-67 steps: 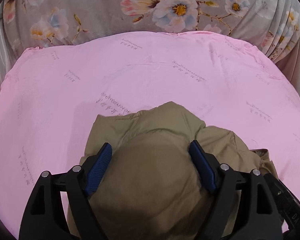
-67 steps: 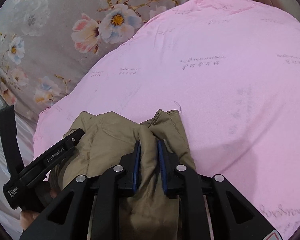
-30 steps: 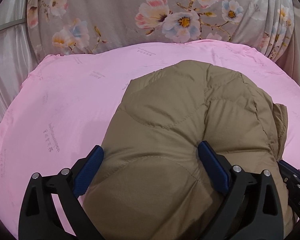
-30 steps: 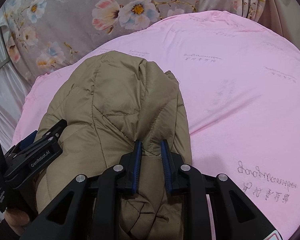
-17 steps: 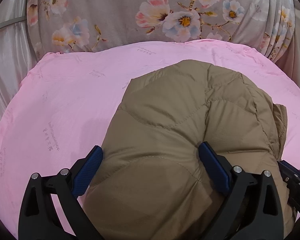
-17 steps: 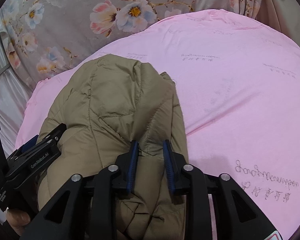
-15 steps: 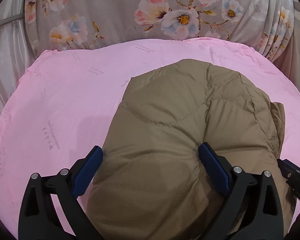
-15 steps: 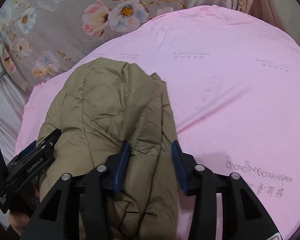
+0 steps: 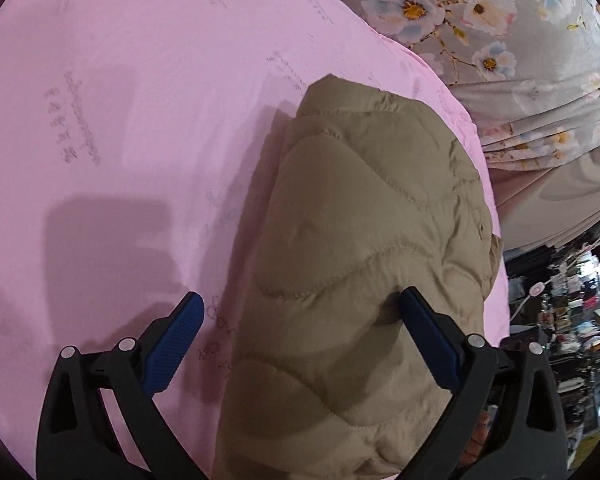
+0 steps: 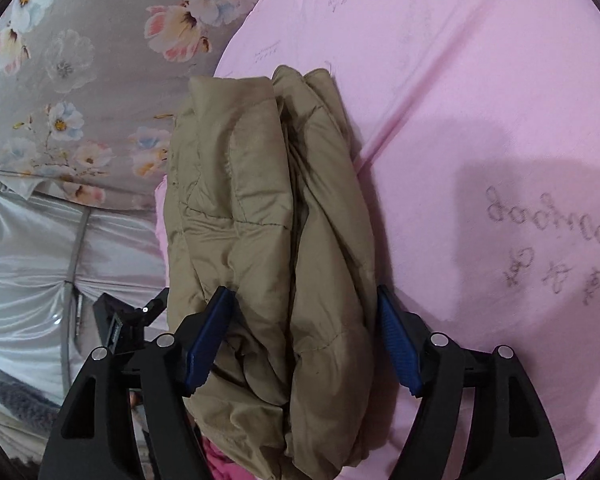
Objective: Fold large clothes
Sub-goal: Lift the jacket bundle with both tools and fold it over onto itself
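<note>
A tan quilted puffer jacket (image 9: 364, 240) lies folded into a thick bundle on the pink sheet (image 9: 120, 120). In the left wrist view my left gripper (image 9: 300, 316) is open, its right finger against the bundle's near end and its left finger over bare sheet. In the right wrist view the same jacket (image 10: 260, 220) shows its stacked folded edges. My right gripper (image 10: 304, 320) is open, with its blue pads on either side of the bundle's near end. Part of the left gripper's black body (image 10: 128, 324) shows at the bundle's left.
The jacket lies close to the pink sheet's edge (image 10: 162, 208). Beyond it hang grey floral fabric (image 10: 80, 60) and shiny silver cloth (image 10: 28, 272). A cluttered dark area (image 9: 560, 320) lies past the sheet's edge in the left wrist view. The pink sheet (image 10: 480, 100) stretches right.
My right gripper, shut on a fold of the jacket a second ago, has opened wide. Both views have swung, and the bundle now sits near the sheet's edge.
</note>
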`<state>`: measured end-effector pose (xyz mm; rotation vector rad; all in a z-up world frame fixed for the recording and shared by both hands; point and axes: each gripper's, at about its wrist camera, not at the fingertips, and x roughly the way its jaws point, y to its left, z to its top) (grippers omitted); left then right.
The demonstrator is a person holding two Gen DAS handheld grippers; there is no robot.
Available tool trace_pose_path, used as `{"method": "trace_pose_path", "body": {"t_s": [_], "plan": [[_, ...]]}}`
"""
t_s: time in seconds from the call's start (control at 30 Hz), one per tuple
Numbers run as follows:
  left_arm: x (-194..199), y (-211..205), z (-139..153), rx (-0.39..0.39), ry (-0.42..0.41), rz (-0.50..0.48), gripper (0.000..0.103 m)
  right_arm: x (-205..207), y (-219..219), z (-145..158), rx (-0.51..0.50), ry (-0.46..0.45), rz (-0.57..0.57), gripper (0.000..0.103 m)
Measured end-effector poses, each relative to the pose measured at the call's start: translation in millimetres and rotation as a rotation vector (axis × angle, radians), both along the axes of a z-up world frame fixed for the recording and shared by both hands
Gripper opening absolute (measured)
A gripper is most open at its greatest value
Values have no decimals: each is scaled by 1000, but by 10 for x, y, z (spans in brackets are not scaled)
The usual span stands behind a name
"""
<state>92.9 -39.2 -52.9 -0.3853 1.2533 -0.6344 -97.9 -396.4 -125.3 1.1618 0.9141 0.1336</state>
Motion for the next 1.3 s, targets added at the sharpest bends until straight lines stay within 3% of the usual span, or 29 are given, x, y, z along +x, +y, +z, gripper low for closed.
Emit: {"method": "trace_pose_path", "body": {"t_s": [0.1,0.23,0.57,0.67,0.77,0.83,1.03,1.3], "plan": [[-66,-101,-106,-65,46,-46,97,82,44,2,9,-17,10,71],[-122,-257,-130,-34,9,-77,98,155,68,-20,32,-40,15,71],[-41,-260,-224,-72,11,-77,98,264,95,-75,71,-93,55,72],[-43,-274,-218,-74,-1,-80,98,290,116,-86,81,-110,68,68],[-53,-282,-195,-77,-17,-88,98,284,112,-105,98,-126,67,56],[-70,-301,-138,-68,-41,-95,95,268,122,-60,80,-139,63,44],[-182,-358,220,-18,-158,-118,76,262,214,329,-24,-211,66,28],[-330,-384,820,-7,-340,-131,64,298,339,911,-116,-346,82,25]]}}
